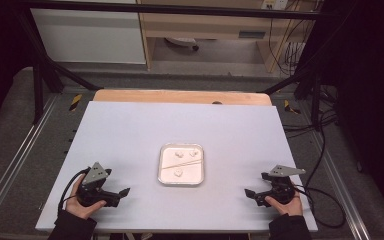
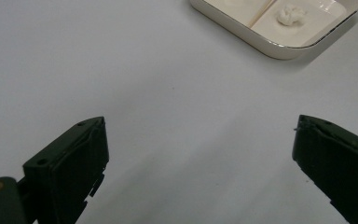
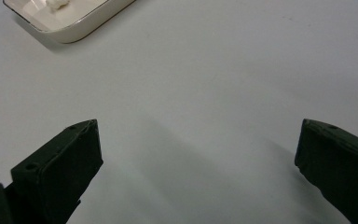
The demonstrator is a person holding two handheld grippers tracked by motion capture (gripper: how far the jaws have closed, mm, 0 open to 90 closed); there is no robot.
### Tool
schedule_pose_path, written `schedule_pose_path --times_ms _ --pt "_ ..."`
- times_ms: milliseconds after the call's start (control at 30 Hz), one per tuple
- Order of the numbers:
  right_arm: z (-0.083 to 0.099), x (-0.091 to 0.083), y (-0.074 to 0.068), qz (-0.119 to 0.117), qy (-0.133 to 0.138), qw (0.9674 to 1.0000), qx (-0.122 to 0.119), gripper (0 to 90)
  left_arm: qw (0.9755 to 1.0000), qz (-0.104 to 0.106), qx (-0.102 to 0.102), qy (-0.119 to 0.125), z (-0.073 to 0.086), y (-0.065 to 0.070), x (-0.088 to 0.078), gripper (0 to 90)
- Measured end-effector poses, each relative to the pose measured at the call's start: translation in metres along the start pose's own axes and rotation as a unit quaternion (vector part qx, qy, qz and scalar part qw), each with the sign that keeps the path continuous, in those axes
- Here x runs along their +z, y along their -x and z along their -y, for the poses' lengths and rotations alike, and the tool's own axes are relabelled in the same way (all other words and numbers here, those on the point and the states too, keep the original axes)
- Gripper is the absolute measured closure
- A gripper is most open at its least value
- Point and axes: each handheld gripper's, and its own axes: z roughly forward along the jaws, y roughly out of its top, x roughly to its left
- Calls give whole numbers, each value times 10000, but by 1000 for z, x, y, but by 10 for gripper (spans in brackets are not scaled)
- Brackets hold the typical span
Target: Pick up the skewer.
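A small square white tray (image 1: 160,166) sits at the middle of the white table. It holds three small white lumps (image 1: 178,172) and a thin pale stick (image 1: 182,164) lying slantwise across it. My left gripper (image 1: 117,183) rests on the table to the tray's lower left, held in a hand, open and empty. My right gripper (image 1: 256,184) rests to the tray's lower right, also open and empty. In the left gripper view the jaws of the left gripper (image 2: 200,135) stand wide apart, with the tray's corner (image 2: 279,46) and one lump (image 2: 291,14) ahead. The right gripper (image 3: 198,135) faces another corner of the tray (image 3: 74,30).
The white table top (image 1: 130,130) has a wooden strip (image 1: 180,96) along its far edge. Black frame posts (image 1: 37,85) and cables (image 1: 325,150) stand around the table on a grey floor. A cable trails from each gripper near the front edge.
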Motion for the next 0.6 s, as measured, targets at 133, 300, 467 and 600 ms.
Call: schedule_pose_path --times_ms 133,300,467,600 --pt "0 0 0 -7 -17 10000 3 11 10000 6 35 9 -6 3 1 44" --pt "0 1 -1 0 -21 10000 23 11 10000 -16 -24 12 -12 6 3 97" --pt "0 0 -1 3 -23 10000 25 11 10000 17 -79 46 -23 9 4 196" --pt "0 1 -1 4 -23 10000 22 11 10000 40 -39 7 -30 12 7 264"
